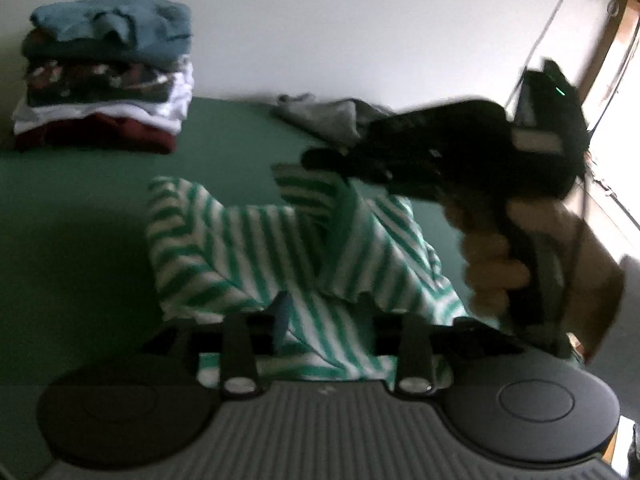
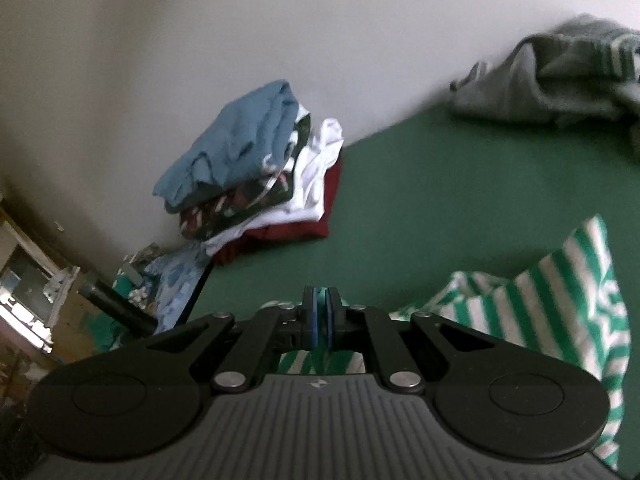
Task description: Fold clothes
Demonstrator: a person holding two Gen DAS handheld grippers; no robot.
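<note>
Left wrist: striped garment (image 1: 256, 248) beneath left tool (image 1: 320, 332)

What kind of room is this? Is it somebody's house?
Probably a room in a home, set up for folding laundry. A stack of folded clothes sits on a green table against a plain white wall, with a striped shirt being folded and a grey garment waiting.
</note>
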